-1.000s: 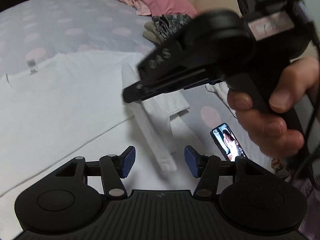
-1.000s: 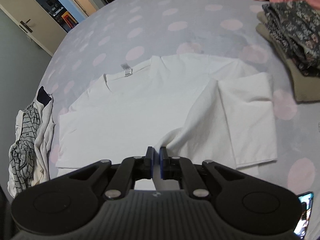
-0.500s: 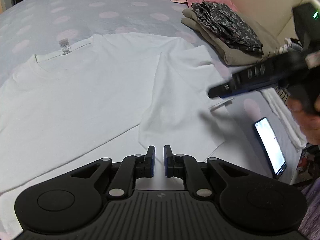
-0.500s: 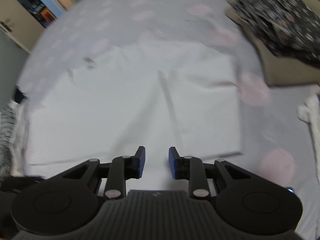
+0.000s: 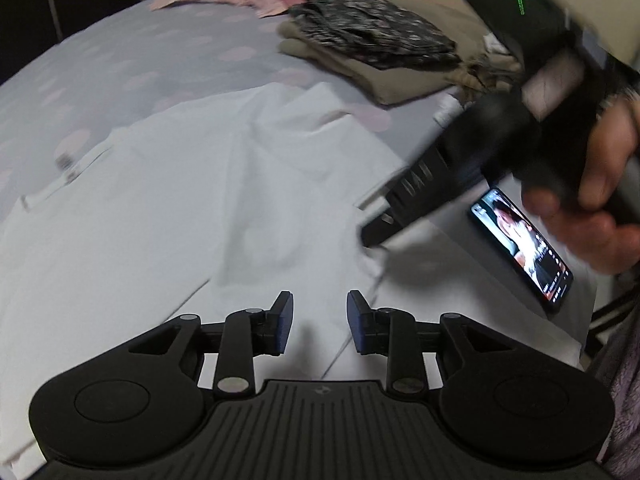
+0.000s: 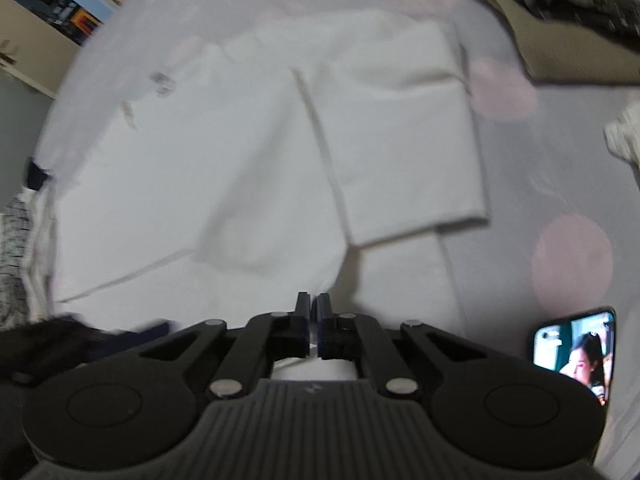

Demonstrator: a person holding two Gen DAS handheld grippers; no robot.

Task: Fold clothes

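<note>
A: What do we have on the bed?
B: We see the white T-shirt [image 5: 152, 208] spread flat over the dotted bedsheet [image 5: 120, 60], filling the centre and left of the left wrist view, its right side folded in over the body. The neck label sits at mid left (blurry).

A: Left gripper [image 5: 319, 322]?
B: Bottom centre of its own view; its jaws have just been opening and stand apart over the shirt's lower edge, nothing between the pads.

A: Right gripper [image 6: 313, 312]?
B: Bottom centre of the right wrist view; its jaws have just been closing and are now clenched. White cloth lies right at the tips, but we cannot tell whether any is pinched. In the left view it comes in from the right, held by the right hand [image 5: 600, 200].

A: Anything else?
B: A lit phone [image 6: 576, 352] at lower right, just beside the shirt. Folded clothes [image 5: 372, 44] at upper centre-right, apart from the shirt.
</note>
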